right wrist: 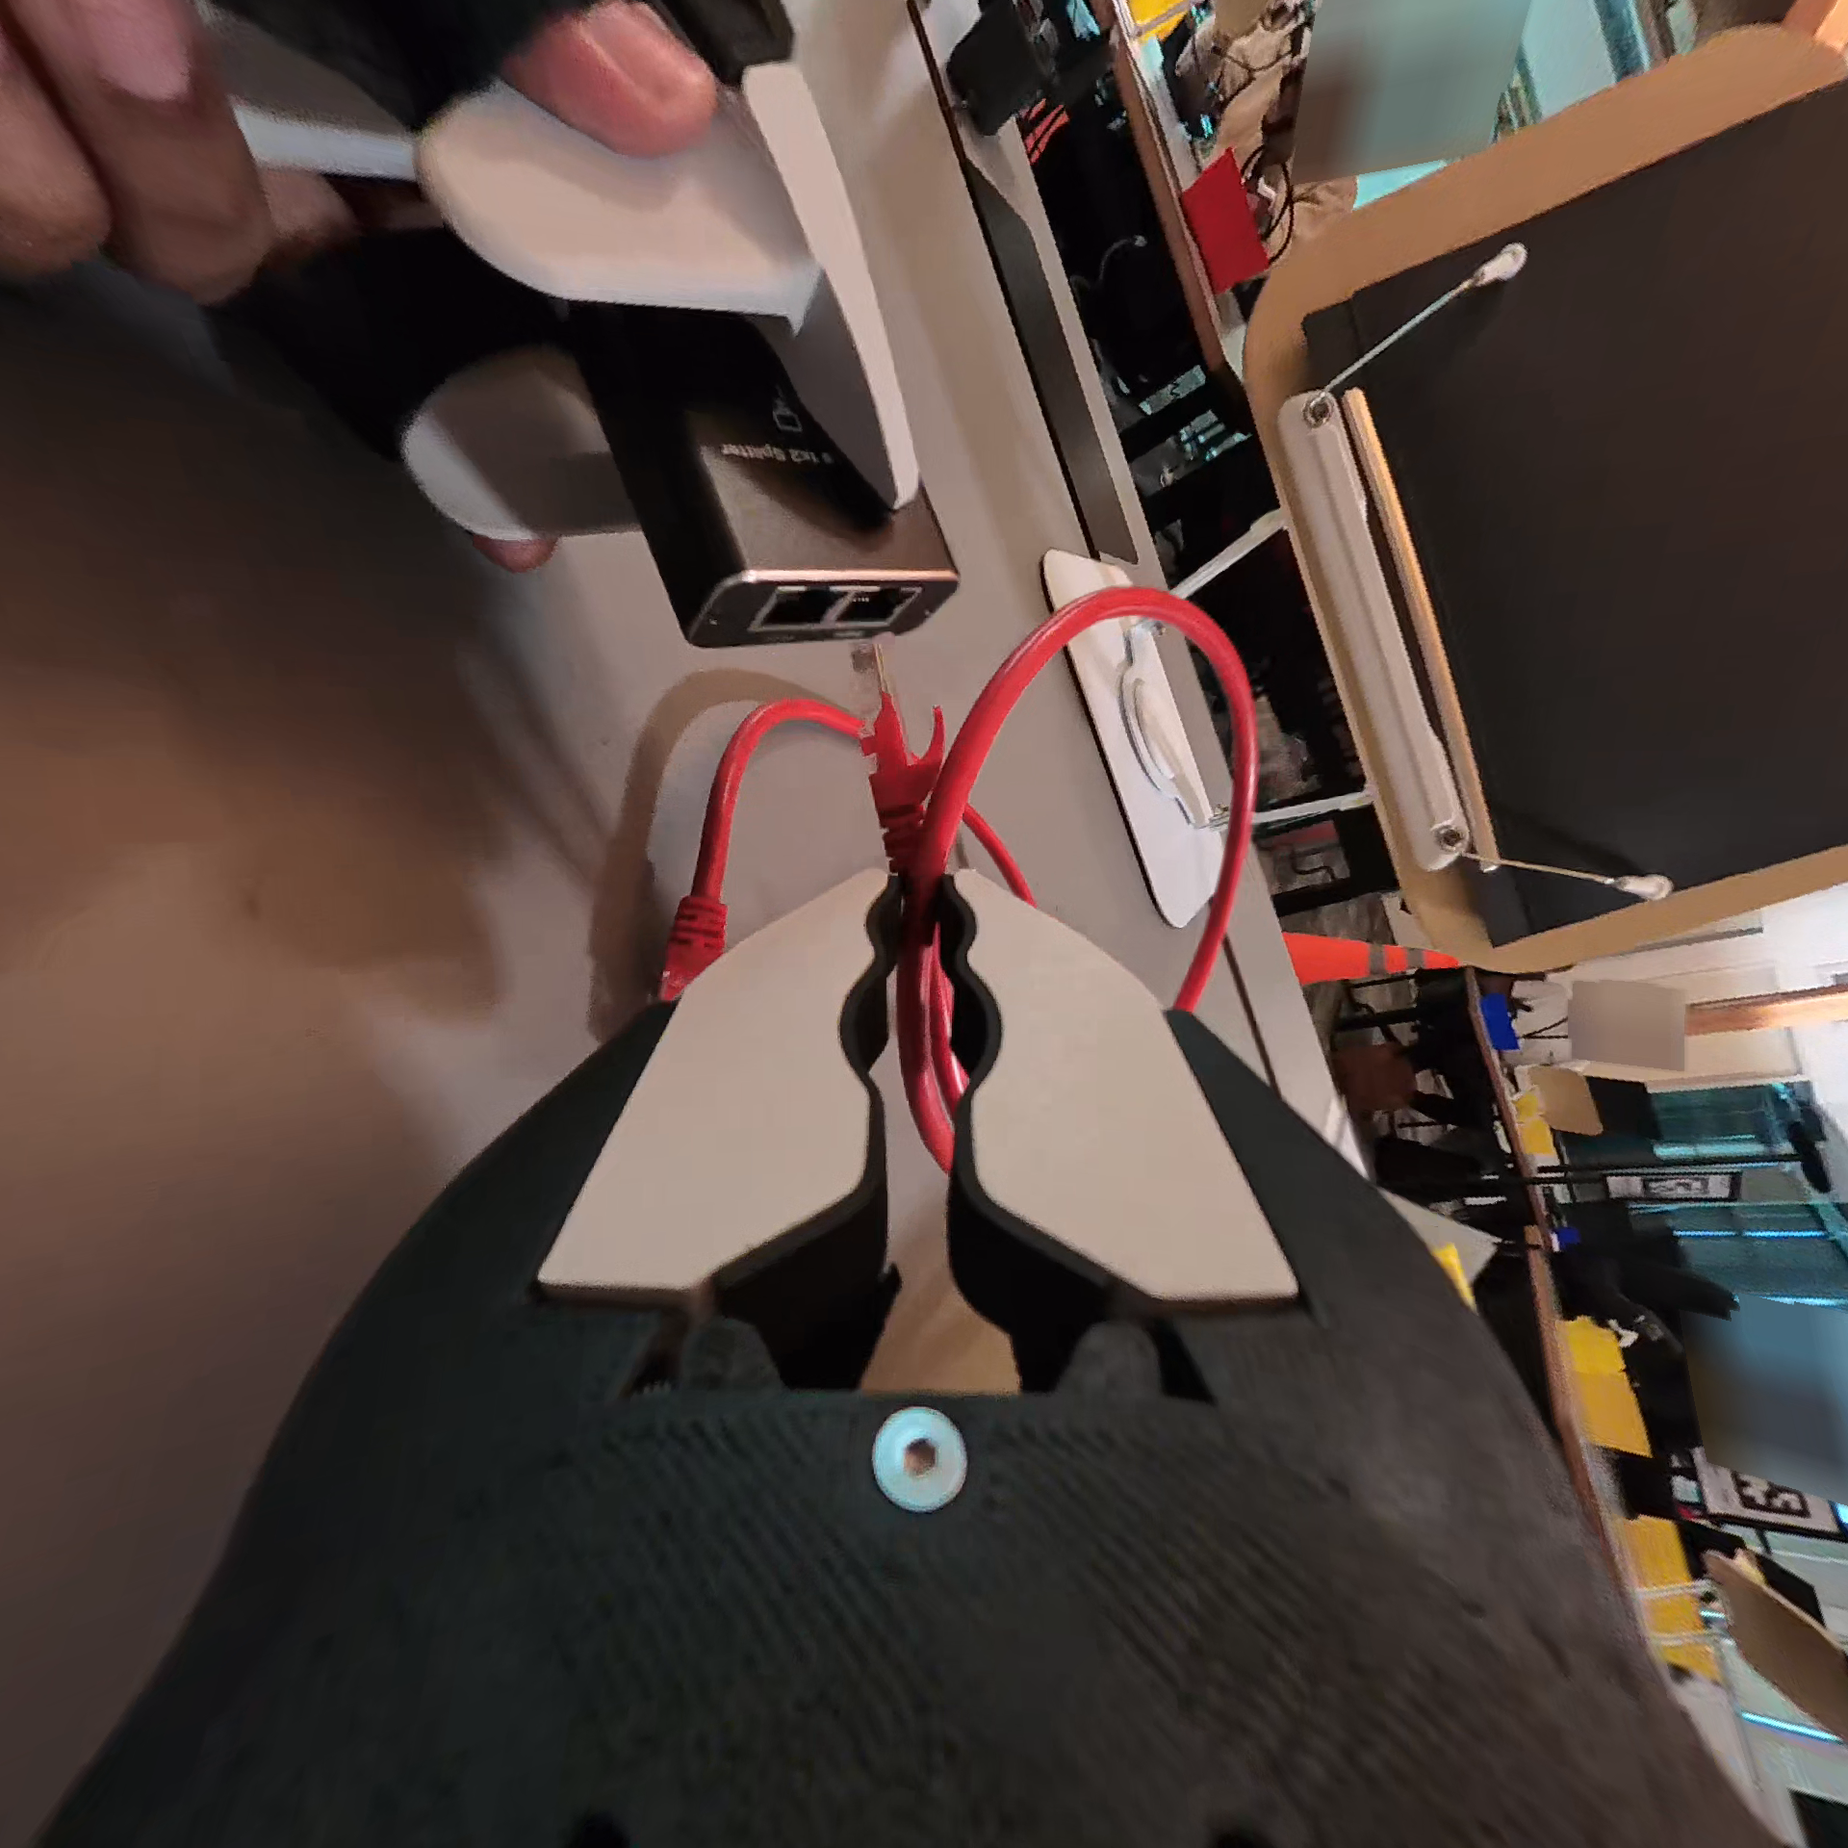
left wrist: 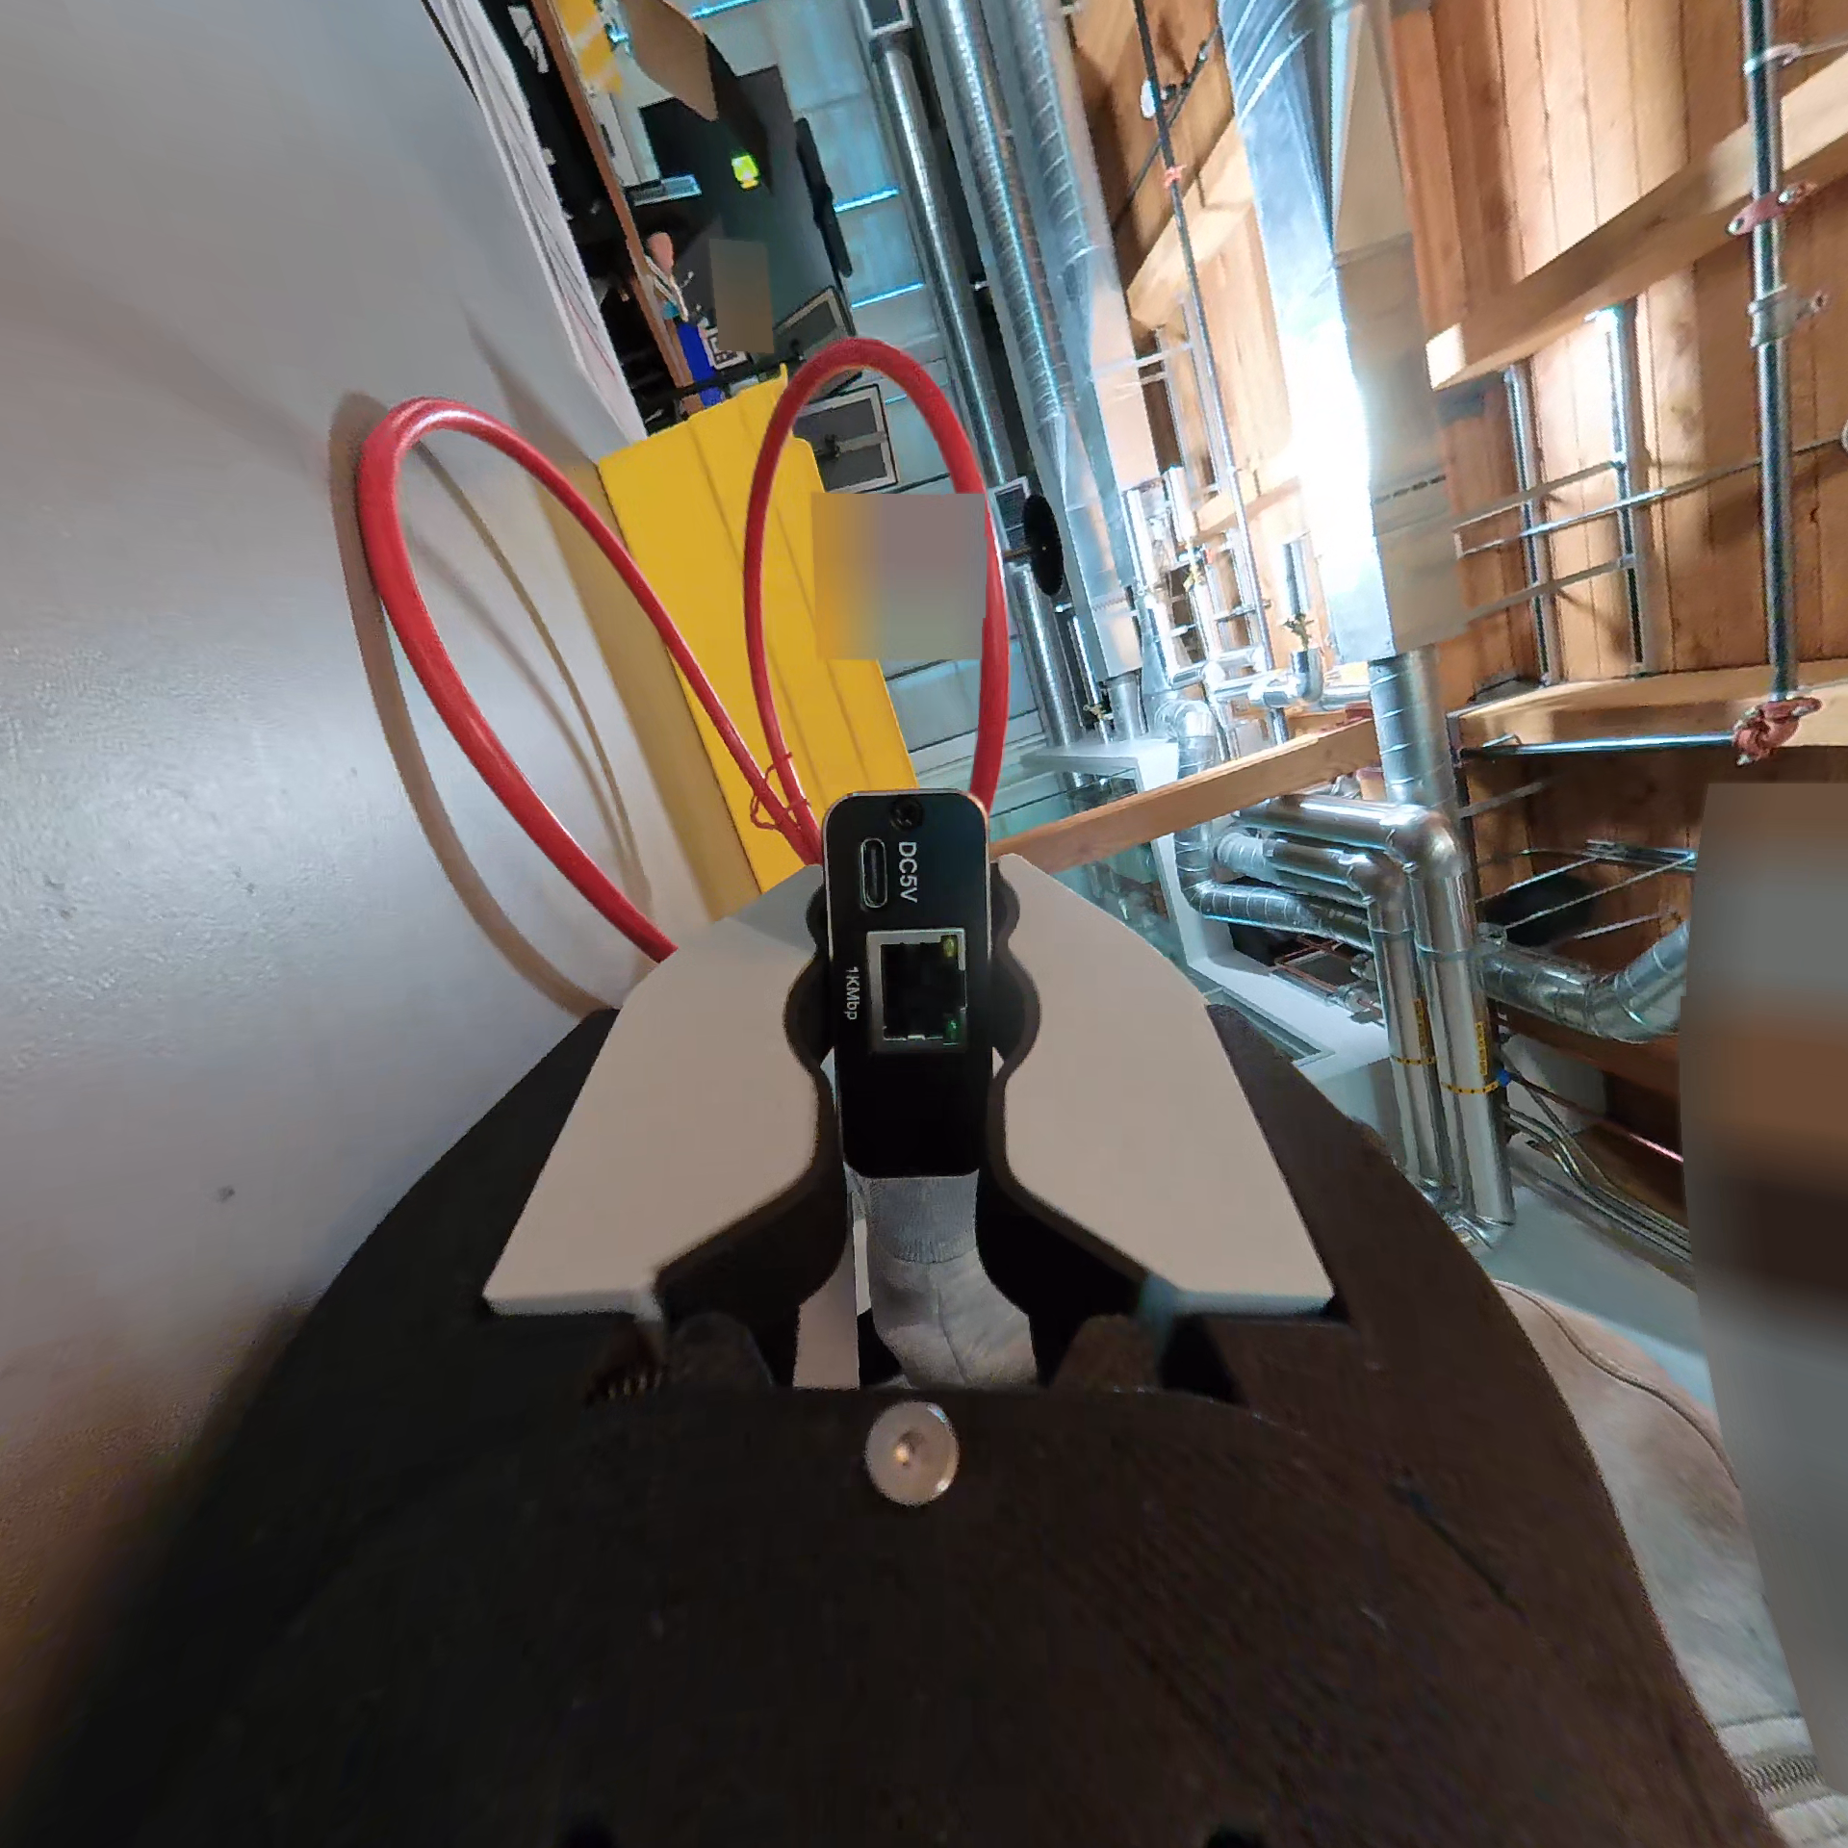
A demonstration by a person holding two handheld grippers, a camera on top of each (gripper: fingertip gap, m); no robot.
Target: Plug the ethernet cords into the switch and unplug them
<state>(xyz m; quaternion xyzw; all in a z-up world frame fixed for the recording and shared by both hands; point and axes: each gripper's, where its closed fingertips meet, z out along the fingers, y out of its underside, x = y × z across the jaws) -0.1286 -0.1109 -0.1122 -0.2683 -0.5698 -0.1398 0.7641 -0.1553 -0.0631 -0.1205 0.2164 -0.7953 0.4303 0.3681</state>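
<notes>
**Red cord poised just short of the black switch**

Pale grey tabletop [right wrist: 1010,480] runs under everything here, tilted steeply in both wrist views. On it, beyond the grippers, a yellow block [left wrist: 700,560] stands at the far edge in the left wrist view, and a white mat [right wrist: 1140,740] lies flat in the right wrist view.

Next in size, the left gripper [left wrist: 908,985] is clamped on the switch [left wrist: 908,990], a slim black box. Its two fingers press the long sides of the box, so the end face with one network socket and a small oval port faces back at the camera, sitting right between the tips. In the right wrist view the same gripper [right wrist: 700,400] comes in from the upper left, held by a person's hand [right wrist: 130,130], and the switch [right wrist: 800,540] shows its opposite end, with two sockets side by side.

The right gripper [right wrist: 912,900] is closed on the red ethernet cord [right wrist: 925,1050]; strands run down the narrow gap between the fingers and loop out to either side. One plug [right wrist: 890,735] sticks out just past the tips, its clear end close under the two sockets but apart from them. A second plug [right wrist: 693,930] hangs free beside the left finger.
</notes>
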